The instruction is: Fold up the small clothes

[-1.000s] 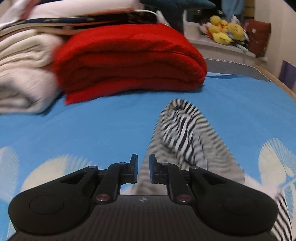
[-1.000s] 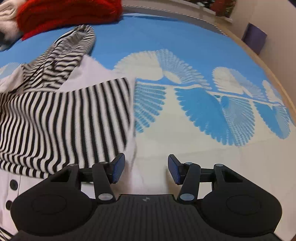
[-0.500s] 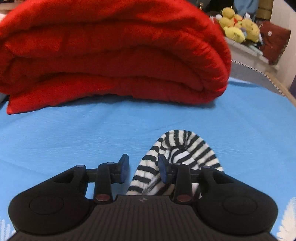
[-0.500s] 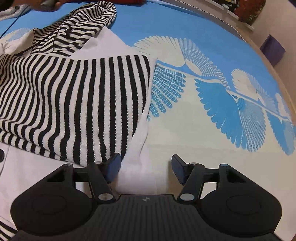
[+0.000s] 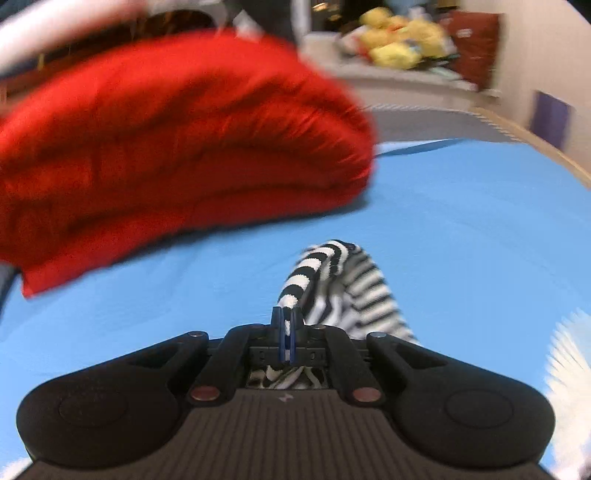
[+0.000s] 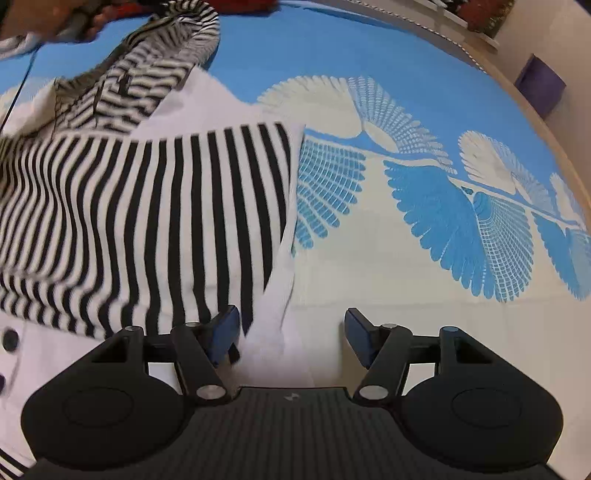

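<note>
A black-and-white striped small garment (image 6: 147,206) with a white hem (image 6: 273,314) and dark buttons (image 6: 10,338) lies spread on the blue bed sheet (image 6: 369,51). Its striped sleeve (image 5: 332,280) stretches toward the red blanket. My left gripper (image 5: 286,317) is shut on the sleeve's cuff edge, and the cloth rises from the fingertips. In the right wrist view, a person's hand (image 6: 55,22) shows at the sleeve's far end (image 6: 166,48). My right gripper (image 6: 291,332) hovers over the garment's near corner. Its jaws are opening and the white hem lies between them, untouched by the pads.
A folded red blanket (image 5: 177,147) lies just beyond the sleeve. Yellow plush toys (image 5: 399,40) sit on a ledge behind the bed. The bed's wooden edge (image 5: 535,144) curves along the right, with a purple object (image 6: 539,85) past it. White fan patterns (image 6: 369,110) mark the sheet.
My left gripper closed on the sleeve cuff and shifted right along the red blanket. The right gripper's jaws spread wider over the hem, and the sleeve looks pulled and blurred.
</note>
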